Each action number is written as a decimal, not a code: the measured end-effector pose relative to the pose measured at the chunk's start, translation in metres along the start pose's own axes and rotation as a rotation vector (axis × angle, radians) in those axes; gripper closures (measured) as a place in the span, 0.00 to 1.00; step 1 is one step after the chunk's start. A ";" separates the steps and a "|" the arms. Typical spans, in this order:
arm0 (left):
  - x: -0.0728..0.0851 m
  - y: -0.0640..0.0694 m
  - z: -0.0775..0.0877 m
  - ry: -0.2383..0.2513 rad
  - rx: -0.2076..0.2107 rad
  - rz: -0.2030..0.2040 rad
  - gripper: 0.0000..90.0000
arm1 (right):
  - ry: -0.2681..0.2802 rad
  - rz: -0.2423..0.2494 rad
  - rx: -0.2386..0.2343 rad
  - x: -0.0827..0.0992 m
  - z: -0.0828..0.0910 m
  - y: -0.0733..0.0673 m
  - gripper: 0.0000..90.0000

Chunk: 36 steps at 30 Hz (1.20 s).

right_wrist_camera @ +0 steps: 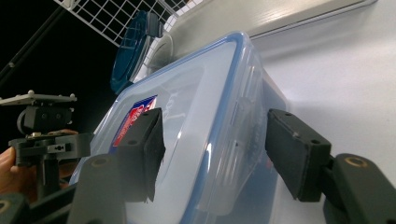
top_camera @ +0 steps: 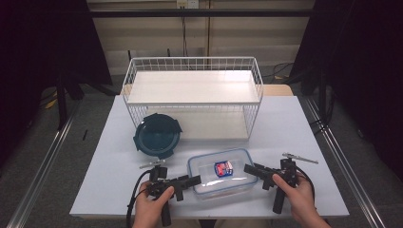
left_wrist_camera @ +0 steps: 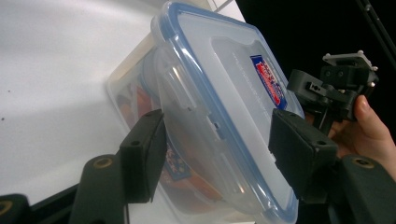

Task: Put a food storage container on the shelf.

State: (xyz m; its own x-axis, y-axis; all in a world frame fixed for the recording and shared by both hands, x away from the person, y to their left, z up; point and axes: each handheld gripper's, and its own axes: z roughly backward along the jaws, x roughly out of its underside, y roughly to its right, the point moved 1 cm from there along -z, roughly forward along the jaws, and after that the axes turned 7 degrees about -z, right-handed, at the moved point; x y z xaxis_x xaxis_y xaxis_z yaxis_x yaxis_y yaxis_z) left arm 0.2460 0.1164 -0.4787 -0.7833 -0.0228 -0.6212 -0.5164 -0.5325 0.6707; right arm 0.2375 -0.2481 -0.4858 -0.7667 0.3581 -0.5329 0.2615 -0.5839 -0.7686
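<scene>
While two tools (top_camera: 194, 180) (top_camera: 249, 168) flank one container (top_camera: 221, 172) (lidded)

Likely lab: black curtains (top_camera: 43, 42), railed table (top_camera: 294, 123).

The food container (top_camera: 222, 176) is clear plastic with a blue-rimmed lid (left_wrist_camera: 219, 84) — a red, white and blue label (top_camera: 223, 168) sits on top. Through its wall, orange and red-blue patterned contents (left_wrist_camera: 175, 163) show, blurred. Both the left gripper (top_camera: 192, 180) and the right gripper (top_camera: 250, 169) are black, with brass-coloured screws at the jaws. The round lid (top_camera: 157, 135) is dark teal. The wire rack (top_camera: 192, 90) is white with pale shelves — the table (top_camera: 109, 156) is a pale bluish white.
</scene>
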 end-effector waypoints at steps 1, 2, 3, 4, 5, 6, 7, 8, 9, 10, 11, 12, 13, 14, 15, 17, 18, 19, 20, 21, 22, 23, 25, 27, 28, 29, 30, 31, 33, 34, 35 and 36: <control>0.000 0.001 0.000 0.002 -0.008 0.003 0.42 | 0.000 0.000 0.000 0.000 0.000 0.000 0.42; 0.000 0.003 -0.001 -0.003 -0.013 0.006 0.41 | 0.008 -0.017 0.004 0.000 0.000 0.001 0.44; -0.001 0.004 -0.001 -0.004 -0.015 0.016 0.41 | 0.011 -0.031 0.002 0.000 0.000 0.001 0.45; -0.001 0.004 -0.001 -0.008 -0.022 0.012 0.41 | 0.013 -0.048 0.004 0.001 0.000 0.001 0.46; -0.001 0.003 -0.001 -0.006 -0.030 0.019 0.41 | 0.019 -0.064 0.001 0.001 0.000 0.002 0.47; -0.001 0.003 -0.001 -0.006 -0.030 0.019 0.41 | 0.019 -0.064 0.001 0.001 0.000 0.002 0.47; -0.002 0.003 -0.001 -0.013 -0.021 0.034 0.41 | 0.030 -0.081 0.005 0.002 0.000 0.001 0.47; -0.002 0.003 -0.001 -0.013 -0.021 0.034 0.42 | 0.030 -0.081 0.005 0.002 0.000 0.001 0.47; -0.003 0.003 -0.001 -0.019 -0.024 0.050 0.42 | 0.036 -0.104 0.008 0.002 0.000 0.002 0.49; -0.004 0.002 -0.001 -0.024 -0.027 0.053 0.42 | 0.036 -0.110 0.005 0.002 0.000 0.002 0.49; -0.005 0.002 -0.001 -0.022 -0.024 0.062 0.43 | 0.036 -0.122 0.006 0.001 0.001 0.003 0.50; -0.005 0.002 -0.001 -0.022 -0.024 0.062 0.43 | 0.036 -0.122 0.006 0.001 0.001 0.003 0.50; -0.006 0.002 -0.002 -0.022 -0.028 0.062 0.44 | 0.045 -0.135 0.006 0.001 0.000 0.003 0.50; -0.006 0.002 -0.002 -0.022 -0.028 0.062 0.45 | 0.045 -0.135 0.006 0.001 0.000 0.003 0.50; -0.008 0.002 -0.002 -0.017 -0.030 0.077 0.45 | 0.067 -0.144 0.004 0.000 -0.001 0.001 0.52; -0.009 0.001 -0.003 -0.014 -0.032 0.081 0.45 | 0.083 -0.141 0.004 -0.002 -0.001 0.000 0.52; -0.011 -0.001 -0.004 -0.010 -0.024 0.098 0.45 | 0.089 -0.145 0.006 -0.002 -0.001 -0.001 0.52; -0.011 -0.001 -0.005 -0.001 -0.034 0.096 0.45 | 0.089 -0.146 0.007 -0.003 -0.001 -0.001 0.53; -0.012 -0.001 -0.005 0.018 -0.037 0.102 0.47 | 0.087 -0.149 0.007 -0.003 0.000 0.000 0.53; -0.013 -0.002 -0.006 0.021 -0.039 0.107 0.48 | 0.087 -0.160 0.005 -0.003 0.000 0.001 0.53; -0.014 -0.002 -0.006 0.030 -0.043 0.108 0.49 | 0.084 -0.169 0.007 -0.002 0.000 0.002 0.53; -0.014 -0.002 -0.008 0.039 -0.043 0.117 0.50 | 0.080 -0.179 0.006 -0.002 0.001 0.003 0.53; -0.014 -0.003 -0.008 0.038 -0.036 0.130 0.50 | 0.078 -0.184 0.010 -0.001 0.003 0.005 0.53; -0.013 -0.003 -0.008 0.041 -0.031 0.143 0.52 | 0.076 -0.191 0.008 0.000 0.004 0.005 0.54; -0.013 -0.004 -0.007 0.032 -0.033 0.127 0.53 | 0.072 -0.187 0.007 0.000 0.005 0.006 0.55; -0.012 -0.003 -0.007 0.019 -0.029 0.122 0.53 | 0.074 -0.183 0.009 0.000 0.007 0.007 0.57; -0.011 -0.003 -0.008 0.019 -0.023 0.128 0.51 | 0.074 -0.163 0.025 -0.001 0.008 0.008 0.58; -0.009 -0.004 -0.007 0.022 -0.018 0.133 0.49 | 0.079 -0.161 0.021 -0.002 0.009 0.008 0.60; -0.006 -0.005 -0.008 0.026 -0.008 0.163 0.47 | 0.089 -0.152 0.013 -0.003 0.013 0.008 0.73; -0.005 -0.004 -0.007 0.026 -0.003 0.166 0.47 | 0.080 -0.145 0.015 -0.004 0.014 0.006 0.73; -0.005 -0.004 -0.007 0.018 -0.005 0.162 0.47 | 0.076 -0.129 0.017 -0.004 0.015 0.007 0.72; -0.005 -0.004 -0.007 0.018 -0.005 0.162 0.46 | 0.072 -0.141 0.010 -0.003 0.015 0.007 0.69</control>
State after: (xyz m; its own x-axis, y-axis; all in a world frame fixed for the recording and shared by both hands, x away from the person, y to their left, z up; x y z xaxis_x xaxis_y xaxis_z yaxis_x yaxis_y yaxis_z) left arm 0.2541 0.1129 -0.4814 -0.8498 -0.1240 -0.5124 -0.3821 -0.5248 0.7607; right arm 0.2331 -0.2638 -0.4842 -0.7511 0.4881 -0.4444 0.1483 -0.5313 -0.8341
